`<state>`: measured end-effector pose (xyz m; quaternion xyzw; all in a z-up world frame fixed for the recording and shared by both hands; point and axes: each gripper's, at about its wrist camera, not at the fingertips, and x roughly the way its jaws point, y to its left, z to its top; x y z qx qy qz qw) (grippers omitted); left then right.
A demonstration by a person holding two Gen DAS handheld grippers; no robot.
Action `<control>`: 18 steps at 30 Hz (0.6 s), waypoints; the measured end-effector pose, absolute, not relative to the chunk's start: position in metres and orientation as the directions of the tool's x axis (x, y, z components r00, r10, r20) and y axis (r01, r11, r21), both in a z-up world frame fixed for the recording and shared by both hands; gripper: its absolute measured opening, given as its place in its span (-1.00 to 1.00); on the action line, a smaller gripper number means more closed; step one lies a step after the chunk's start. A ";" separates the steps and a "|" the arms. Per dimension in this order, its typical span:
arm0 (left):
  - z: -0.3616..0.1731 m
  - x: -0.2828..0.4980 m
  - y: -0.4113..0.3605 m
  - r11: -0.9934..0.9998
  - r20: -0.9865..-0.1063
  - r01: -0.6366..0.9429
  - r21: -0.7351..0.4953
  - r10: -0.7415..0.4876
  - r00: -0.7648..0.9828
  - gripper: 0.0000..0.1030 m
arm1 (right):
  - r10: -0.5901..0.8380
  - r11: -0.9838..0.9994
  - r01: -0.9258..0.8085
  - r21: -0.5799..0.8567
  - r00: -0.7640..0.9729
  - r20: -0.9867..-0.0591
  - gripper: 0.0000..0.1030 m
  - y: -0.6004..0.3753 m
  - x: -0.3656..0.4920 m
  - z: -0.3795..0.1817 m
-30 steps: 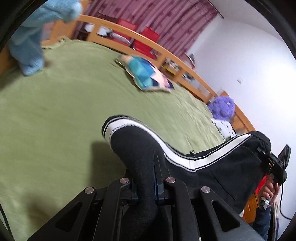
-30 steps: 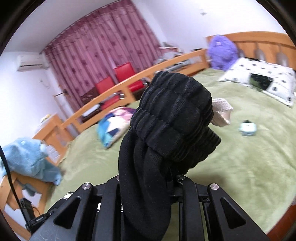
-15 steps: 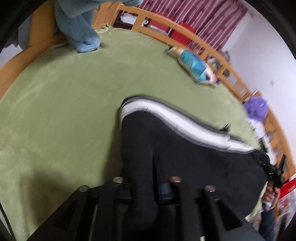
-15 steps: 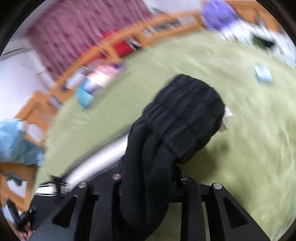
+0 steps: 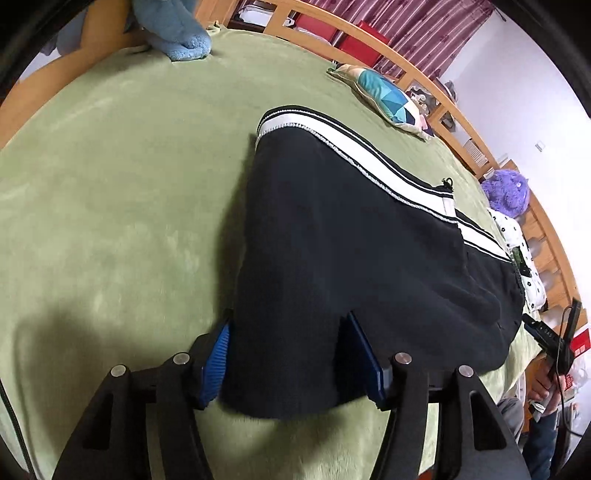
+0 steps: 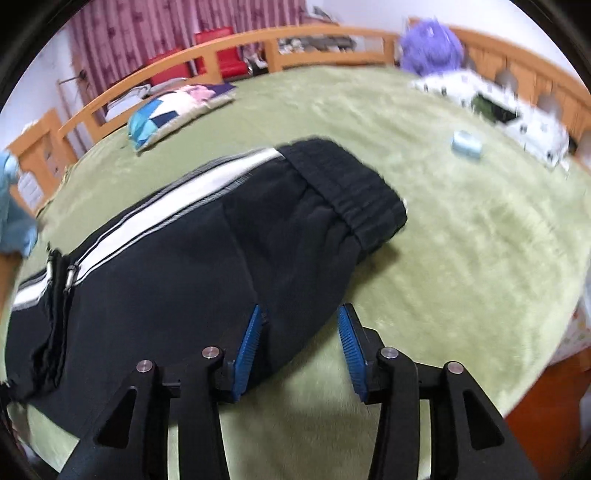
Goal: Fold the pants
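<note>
The black pants with a white side stripe lie spread flat on the green bed cover, stretched between the two grippers. In the left wrist view the left gripper has its jaws apart, the blue pads standing on either side of one end of the cloth without pinching it. In the right wrist view the right gripper also has its jaws apart, with the waist end of the pants lying loose between them; the ribbed waistband sits just ahead of the pads.

Around the pants the bed carries several other things. A patterned cushion in blue, white and pink lies near the far wooden rail, just beyond the striped edge. A light blue plush toy rests at the far corner of the bed by the frame. A purple plush toy sits by the headboard next to a white spotted pillow, and a small pale blue object lies alone on the cover, well apart from the waistband. Behind the rail are red chairs and dark red curtains. At the right edge of the left wrist view the person's hand holding the other gripper shows beyond the pants.
</note>
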<state>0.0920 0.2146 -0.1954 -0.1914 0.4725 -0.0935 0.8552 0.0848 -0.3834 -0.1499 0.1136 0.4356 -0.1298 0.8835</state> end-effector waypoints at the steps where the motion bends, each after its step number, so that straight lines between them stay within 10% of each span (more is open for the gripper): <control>1: -0.196 0.089 0.214 0.912 -0.773 -0.021 -0.409 -0.334 0.540 0.14 | -0.132 0.944 0.319 0.084 0.599 -0.790 -0.09 -0.377 0.083 -0.144; 18: -0.194 0.072 0.204 0.905 -0.767 -0.099 -0.413 -0.288 0.573 0.35 | -0.014 0.978 0.163 0.128 0.666 -0.746 -0.03 -0.296 0.078 -0.118</control>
